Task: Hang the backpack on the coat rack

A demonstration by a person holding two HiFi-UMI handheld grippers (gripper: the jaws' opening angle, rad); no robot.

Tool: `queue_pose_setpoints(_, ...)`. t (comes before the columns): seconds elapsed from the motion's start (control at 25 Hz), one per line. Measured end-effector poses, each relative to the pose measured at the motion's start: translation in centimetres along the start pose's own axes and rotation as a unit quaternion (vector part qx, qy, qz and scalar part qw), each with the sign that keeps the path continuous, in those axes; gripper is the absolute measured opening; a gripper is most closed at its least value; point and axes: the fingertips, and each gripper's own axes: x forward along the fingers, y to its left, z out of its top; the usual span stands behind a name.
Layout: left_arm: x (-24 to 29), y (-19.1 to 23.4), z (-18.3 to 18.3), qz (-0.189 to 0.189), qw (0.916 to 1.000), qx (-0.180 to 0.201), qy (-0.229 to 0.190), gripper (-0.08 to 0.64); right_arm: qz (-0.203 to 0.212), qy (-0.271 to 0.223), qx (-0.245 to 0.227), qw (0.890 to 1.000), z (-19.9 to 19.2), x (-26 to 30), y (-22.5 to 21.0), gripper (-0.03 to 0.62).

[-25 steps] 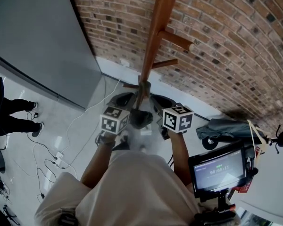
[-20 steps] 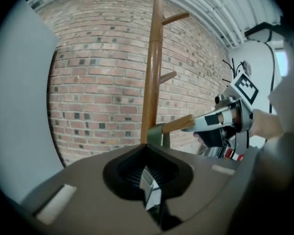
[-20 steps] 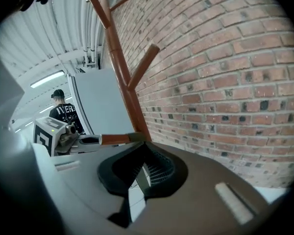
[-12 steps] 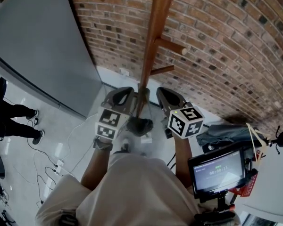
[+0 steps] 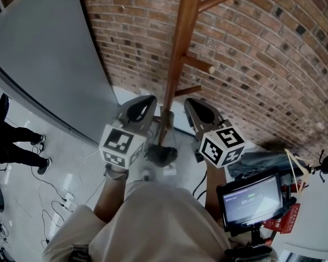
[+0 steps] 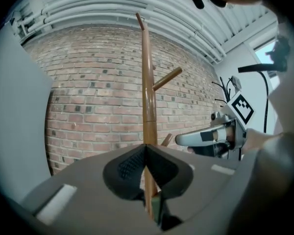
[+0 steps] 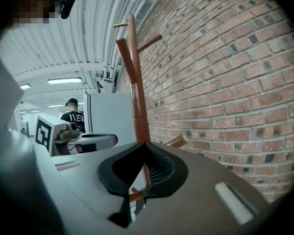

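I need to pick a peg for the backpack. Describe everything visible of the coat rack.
The coat rack is a tall, straight pole of glossy reddish-brown wood, upright close before the brick wall. Round pegs slant upward from it at several heights, their cut ends paler; those in view are bare. Its foot is hidden. The left claw and right claw, both shut, flank it without visibly touching.

We find the coat rack [image 5: 177,53] standing just before the brick wall [image 5: 262,48], with a panel [image 5: 38,53] to its left. The backpack [image 5: 163,154] hangs before the pole, below and between the left gripper [image 5: 150,99] and right gripper [image 5: 189,101]. A monitor [image 5: 250,200] sits lower right.
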Motion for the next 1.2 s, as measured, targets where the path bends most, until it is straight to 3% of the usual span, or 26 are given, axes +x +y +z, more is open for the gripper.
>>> queue_pose_setpoints(0.24,-0.4,0.1,2.2,0.000,0.9994,0.031,-0.013,0.000,0.006,-0.019,-0.022,1.000,2.2,-0.2,1.0,0.002)
queue_pose_setpoints(0.48,-0.6,0.1,3.3,-0.001,0.9991,0.032,-0.028,0.000,-0.005,-0.025,-0.040,0.999,3.0,-0.5,1.0,0.000)
queue_pose_setpoints(1.2,0.5,0.1,2.3,-0.011,0.9995,0.023,-0.018,0.000,-0.007,-0.022,-0.029,0.999,2.9,-0.3,0.0,0.000)
